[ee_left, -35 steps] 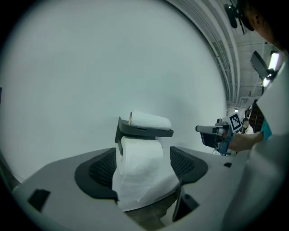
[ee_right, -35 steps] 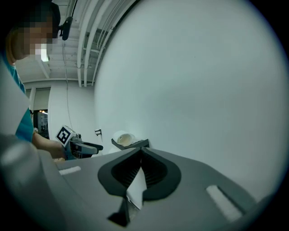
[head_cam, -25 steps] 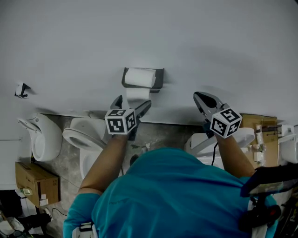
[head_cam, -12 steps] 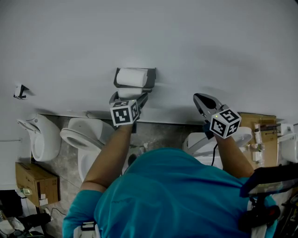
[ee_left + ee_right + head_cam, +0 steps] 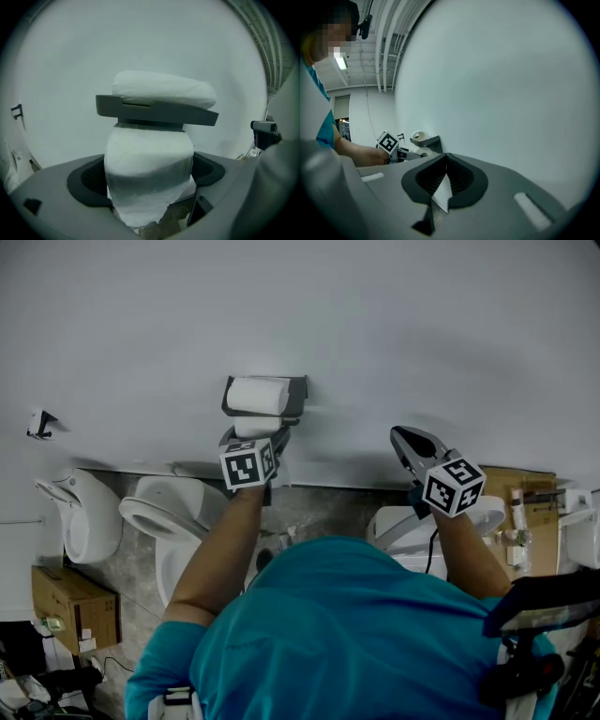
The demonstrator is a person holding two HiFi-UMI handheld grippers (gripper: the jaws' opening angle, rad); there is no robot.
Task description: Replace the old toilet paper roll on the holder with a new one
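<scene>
Contact is hard to judge: the left gripper (image 5: 148,180) has wide jaws, just closing, flanking the lower toilet paper roll (image 5: 147,159) under the wall holder (image 5: 154,111). A second roll (image 5: 164,86) lies on top. The head view's marker cube (image 5: 247,465) largely hides this. The right gripper (image 5: 446,177) hangs well apart, jaws together, with an unidentifiable white sliver (image 5: 440,192) between.

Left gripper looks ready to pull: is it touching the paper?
Cannot tell. Left gripper view: paper hangs between the left gripper's jaws, just closing; neither gap nor press shows plainly.
</scene>
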